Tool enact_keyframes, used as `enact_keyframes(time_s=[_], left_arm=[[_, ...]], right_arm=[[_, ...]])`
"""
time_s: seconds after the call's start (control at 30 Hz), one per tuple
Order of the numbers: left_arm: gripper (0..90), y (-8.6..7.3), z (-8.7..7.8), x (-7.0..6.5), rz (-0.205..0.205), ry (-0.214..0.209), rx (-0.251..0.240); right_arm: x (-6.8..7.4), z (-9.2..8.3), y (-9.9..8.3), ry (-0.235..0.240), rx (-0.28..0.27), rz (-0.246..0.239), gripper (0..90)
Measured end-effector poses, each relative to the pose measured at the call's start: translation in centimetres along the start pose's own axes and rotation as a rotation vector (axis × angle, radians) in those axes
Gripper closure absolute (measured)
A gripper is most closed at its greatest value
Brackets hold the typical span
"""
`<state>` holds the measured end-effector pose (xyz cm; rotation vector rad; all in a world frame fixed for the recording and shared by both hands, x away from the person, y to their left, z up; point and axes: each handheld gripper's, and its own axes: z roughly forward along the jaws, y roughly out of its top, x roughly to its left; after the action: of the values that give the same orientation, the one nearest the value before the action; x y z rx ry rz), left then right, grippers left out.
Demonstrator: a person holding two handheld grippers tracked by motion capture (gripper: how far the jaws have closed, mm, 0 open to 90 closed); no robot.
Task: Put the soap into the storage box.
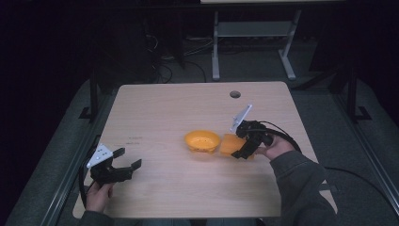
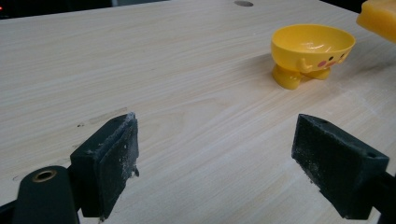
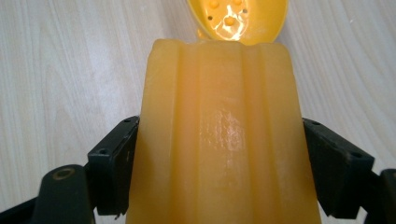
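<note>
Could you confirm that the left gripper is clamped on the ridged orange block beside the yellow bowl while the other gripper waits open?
Not quite: the right gripper is clamped on the ridged orange block beside the yellow bowl, as the right gripper view shows. The left gripper waits open.

On the tabletop (image 1: 164, 108), a yellow bowl (image 1: 202, 141) sits near the middle, with an orange block (image 1: 228, 143) just beside it on its right. The right tongs (image 1: 244, 149) grip that block, while the left tongs (image 1: 127, 162) hover with jaws spread near the front left corner, well apart from the bowl.
</note>
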<state>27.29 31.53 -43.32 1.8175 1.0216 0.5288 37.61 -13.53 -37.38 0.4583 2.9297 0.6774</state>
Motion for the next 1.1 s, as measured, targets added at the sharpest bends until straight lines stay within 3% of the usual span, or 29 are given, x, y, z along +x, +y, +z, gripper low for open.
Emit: enact_keyframes(time_s=[0.63,1.1], left_arm=[[14.1,0.0,0.0,0.0,0.003,-0.002,0.003],[14.1,0.0,0.1,-0.1,0.004,-0.004,0.004]], right_arm=[[-1.0,0.1,2.1,0.003,0.017,-0.014,20.5],[-1.4,0.4,4.4,0.012,-0.001,-0.045,20.5]])
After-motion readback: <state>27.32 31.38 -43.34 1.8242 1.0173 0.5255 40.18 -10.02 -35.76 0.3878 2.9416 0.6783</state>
